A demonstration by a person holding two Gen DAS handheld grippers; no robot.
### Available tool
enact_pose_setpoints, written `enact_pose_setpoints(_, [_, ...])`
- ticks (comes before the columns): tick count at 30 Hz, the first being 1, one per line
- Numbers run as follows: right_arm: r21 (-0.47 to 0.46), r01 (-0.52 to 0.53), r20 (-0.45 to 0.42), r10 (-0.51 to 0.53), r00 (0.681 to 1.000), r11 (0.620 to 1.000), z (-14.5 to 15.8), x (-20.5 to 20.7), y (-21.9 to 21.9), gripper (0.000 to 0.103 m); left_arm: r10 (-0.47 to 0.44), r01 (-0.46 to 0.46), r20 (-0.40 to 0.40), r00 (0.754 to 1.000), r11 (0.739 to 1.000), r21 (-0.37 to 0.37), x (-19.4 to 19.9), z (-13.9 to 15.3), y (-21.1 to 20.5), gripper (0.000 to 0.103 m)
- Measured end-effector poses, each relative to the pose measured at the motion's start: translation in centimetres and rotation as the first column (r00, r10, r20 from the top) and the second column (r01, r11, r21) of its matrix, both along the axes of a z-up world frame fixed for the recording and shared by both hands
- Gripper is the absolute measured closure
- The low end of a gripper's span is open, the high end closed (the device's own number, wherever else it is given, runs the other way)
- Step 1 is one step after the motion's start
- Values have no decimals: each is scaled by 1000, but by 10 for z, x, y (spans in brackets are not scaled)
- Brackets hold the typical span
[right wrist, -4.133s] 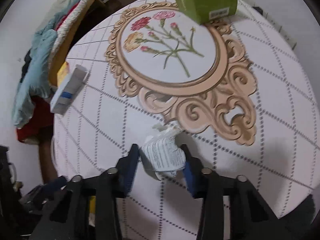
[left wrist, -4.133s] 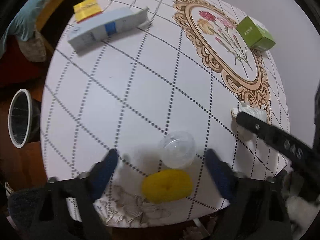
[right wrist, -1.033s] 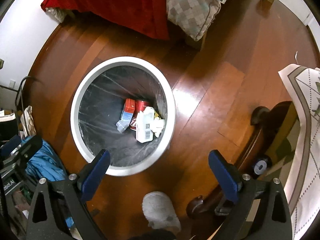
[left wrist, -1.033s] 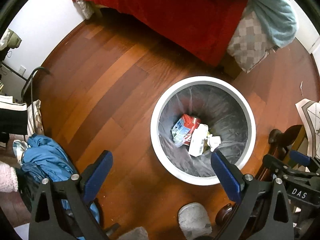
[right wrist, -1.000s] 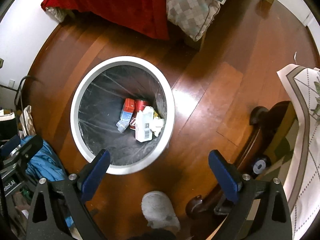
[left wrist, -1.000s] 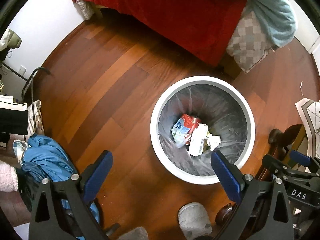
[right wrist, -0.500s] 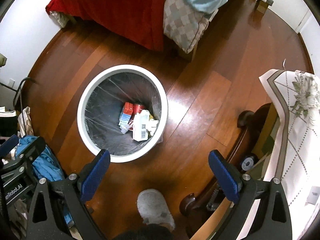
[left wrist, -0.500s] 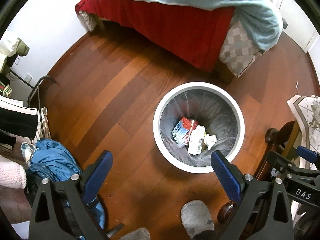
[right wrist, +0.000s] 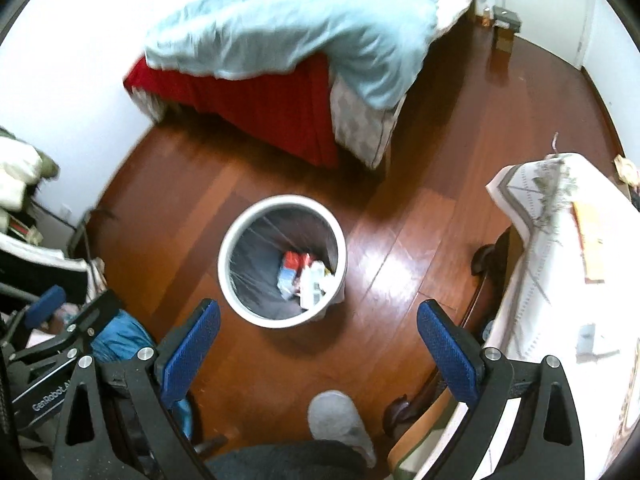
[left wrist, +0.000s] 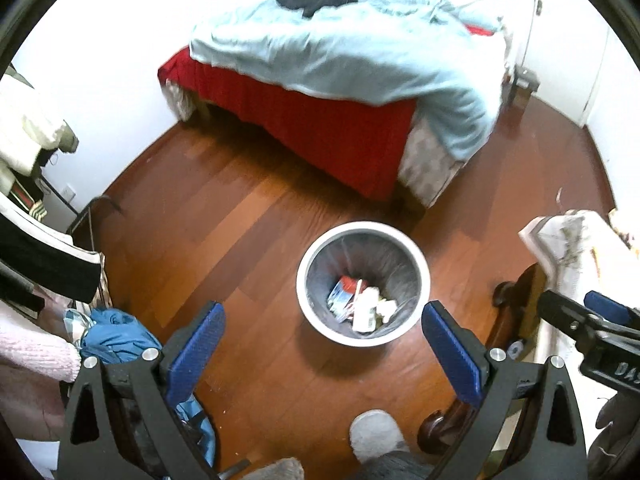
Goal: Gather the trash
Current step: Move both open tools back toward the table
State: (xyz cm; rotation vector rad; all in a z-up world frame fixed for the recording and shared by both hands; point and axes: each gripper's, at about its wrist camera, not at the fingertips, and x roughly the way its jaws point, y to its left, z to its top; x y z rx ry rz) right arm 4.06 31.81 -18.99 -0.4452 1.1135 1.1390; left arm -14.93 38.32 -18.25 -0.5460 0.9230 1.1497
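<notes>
White-rimmed bin point(left wrist: 362, 229), red-brown wood floor point(left wrist: 240, 216), pale blue blanket point(left wrist: 340, 52), blue-padded tongs point(left wrist: 324, 344)

White round bin point(left wrist: 421, 264) stands upright on the floor, trash point(left wrist: 360, 306) at its bottom.

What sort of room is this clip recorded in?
Most likely a bedroom at home: a bed with a light blue cover, a wooden floor, and a white waste bin beside a cloth-covered table.

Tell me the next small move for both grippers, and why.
Probably swing both back toward the cloth-covered table. The left gripper and right gripper hang with jaws wide open and empty above the round white trash bin, which already holds wrappers, so the next piece must come from the table.
</notes>
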Motion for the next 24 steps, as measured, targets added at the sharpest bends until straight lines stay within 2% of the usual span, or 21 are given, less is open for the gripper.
enact_pose_setpoints(5, [117, 90, -77, -81, 994, 989, 50, 30, -70, 3, -61, 60, 21, 998, 997, 55, 29, 36, -46, 3])
enact_pose_setpoints(8, [145, 159, -108, -144, 984, 976, 65, 56, -114, 3, -135, 133, 52, 989, 990, 40, 66, 43, -78, 3])
enact_pose_setpoints(12, [143, 287, -125, -270, 955, 947, 71, 109, -186, 3, -260, 262, 63, 964, 965, -22, 140, 31, -124, 3])
enact_pose_setpoints(15, [104, 413, -124, -401, 908, 905, 63, 159, -247, 3, -348, 353, 75, 934, 933, -73, 201, 15, -159, 3])
enact_pose_setpoints(17, [70, 502, -127, -492, 861, 862, 52, 196, -293, 3, -423, 425, 49, 905, 902, -77, 247, 1, -183, 3])
enact_pose_setpoints(19, [17, 575, -126, -569, 813, 818, 37, 230, -336, 3, -505, 504, 19, 863, 860, -80, 285, -15, -201, 3])
enact_pose_setpoints(22, [-83, 647, -143, -652, 745, 758, 9, 272, -399, 3, -616, 608, -112, 780, 788, -97, 328, -46, -224, 3])
enact_pose_setpoints(24, [-125, 661, -153, -673, 724, 740, -11, 279, -431, 3, -647, 644, -202, 735, 760, -88, 336, -64, -232, 3])
